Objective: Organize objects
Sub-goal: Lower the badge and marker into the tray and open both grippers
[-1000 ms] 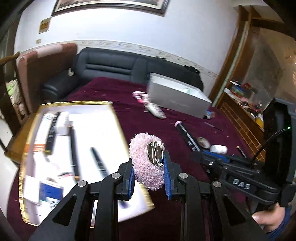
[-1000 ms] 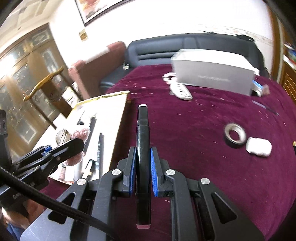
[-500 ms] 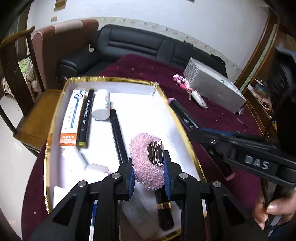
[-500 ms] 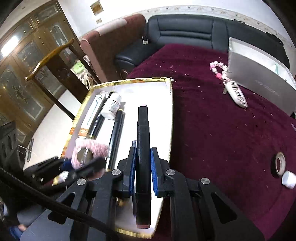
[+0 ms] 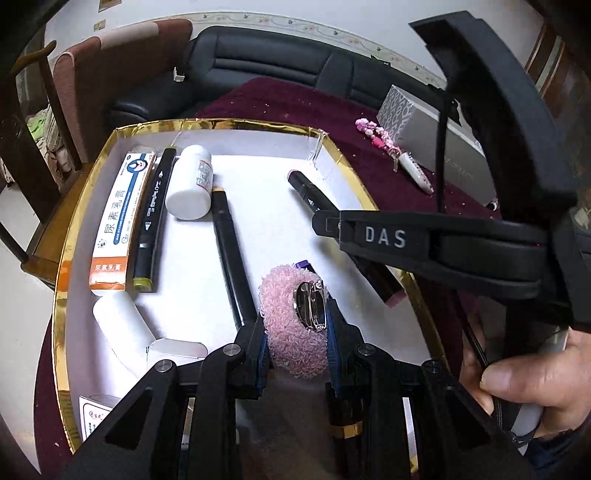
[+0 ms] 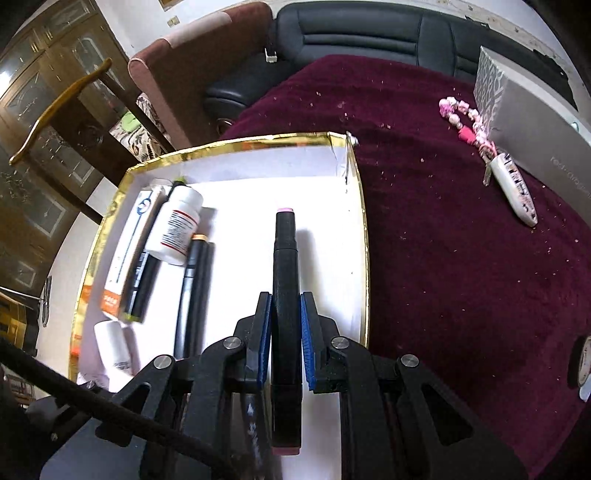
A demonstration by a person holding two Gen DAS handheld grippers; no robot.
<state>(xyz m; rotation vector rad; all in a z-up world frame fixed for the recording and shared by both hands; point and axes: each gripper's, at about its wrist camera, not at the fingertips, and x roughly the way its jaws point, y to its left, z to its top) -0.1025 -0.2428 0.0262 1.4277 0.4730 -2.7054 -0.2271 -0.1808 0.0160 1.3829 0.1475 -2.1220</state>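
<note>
- Black leather sofa [image 6: 388, 33] at my 12 o'clock, beyond the table edge.
- Brown-and-pink armchair [image 6: 199, 55] at 11 o'clock, just beside the sofa.
- Wooden chair with a gold-toned top rail [image 6: 59, 107] at 10 o'clock.
- Glass-fronted wooden cabinet [image 6: 33, 147] at 9 o'clock, behind the chair.
- Maroon tablecloth [image 6: 461, 258] from 12 to 4 o'clock, speckled with pale crumbs.

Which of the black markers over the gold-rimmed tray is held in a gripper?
The pink-capped marker, clamped in the right gripper. The yellow-capped marker and the orange-capped marker lie loose in the tray.
</note>
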